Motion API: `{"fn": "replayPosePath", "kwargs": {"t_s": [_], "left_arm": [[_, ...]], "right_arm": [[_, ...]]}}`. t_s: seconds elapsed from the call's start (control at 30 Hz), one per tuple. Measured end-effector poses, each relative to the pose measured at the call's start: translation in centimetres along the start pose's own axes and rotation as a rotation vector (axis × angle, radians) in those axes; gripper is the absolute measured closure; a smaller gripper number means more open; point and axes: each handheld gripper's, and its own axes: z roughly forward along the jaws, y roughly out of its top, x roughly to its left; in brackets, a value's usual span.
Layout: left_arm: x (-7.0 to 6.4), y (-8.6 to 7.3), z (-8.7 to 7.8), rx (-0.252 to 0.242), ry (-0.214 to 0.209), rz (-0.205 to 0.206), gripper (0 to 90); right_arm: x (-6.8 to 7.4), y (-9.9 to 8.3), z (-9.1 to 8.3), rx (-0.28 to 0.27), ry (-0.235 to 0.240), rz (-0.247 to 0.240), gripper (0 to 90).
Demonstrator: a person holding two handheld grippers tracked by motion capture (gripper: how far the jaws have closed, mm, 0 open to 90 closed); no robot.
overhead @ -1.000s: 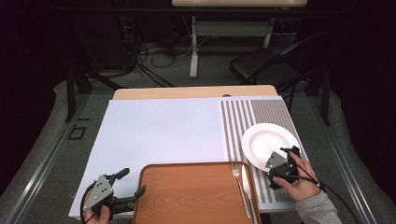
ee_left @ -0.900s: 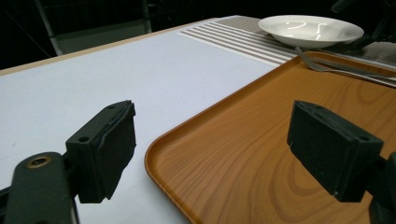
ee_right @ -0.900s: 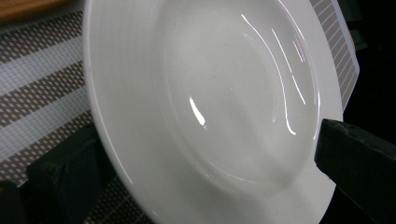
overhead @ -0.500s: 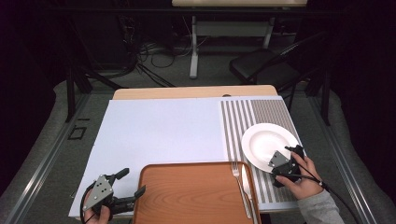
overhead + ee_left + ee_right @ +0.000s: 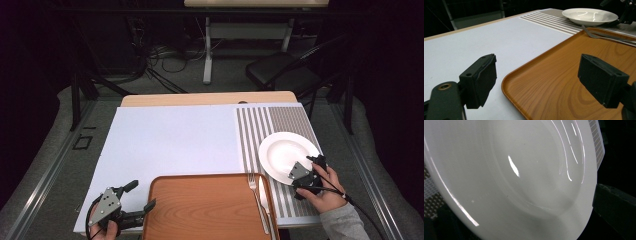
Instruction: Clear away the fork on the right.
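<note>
A white plate (image 5: 287,152) lies on the striped mat (image 5: 260,130) at the table's right. My right gripper (image 5: 306,174) is at the plate's near right rim, held by a hand. In the right gripper view the plate (image 5: 524,170) sits very close between the widely spread jaws of my right gripper (image 5: 529,220), which is open. My left gripper (image 5: 141,196) rests at the front left, open and holding nothing. It straddles the near left corner of the wooden tray (image 5: 200,210), and the left gripper view shows that tray corner (image 5: 554,82) between the jaws of my left gripper (image 5: 536,82).
A fork (image 5: 257,205) and a knife (image 5: 266,207) lie along the tray's right side. The fork (image 5: 599,35) and the plate (image 5: 590,15) also appear far off in the left gripper view. A white sheet (image 5: 170,140) covers the table's left and middle. A chair (image 5: 280,75) stands beyond the far edge.
My right gripper has edged slightly forward onto the plate's near rim. The left gripper, tray and plate have not moved.
</note>
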Motion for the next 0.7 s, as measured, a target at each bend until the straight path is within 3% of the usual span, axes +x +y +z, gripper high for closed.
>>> {"fn": "replayPosePath", "kwargs": {"t_s": [0.7], "left_arm": [[-0.02, 0.01, -0.01, 0.003, -0.002, 0.001, 15.9]], "right_arm": [[-0.01, -0.24, 0.07, -0.014, 0.004, 0.004, 0.0]]}}
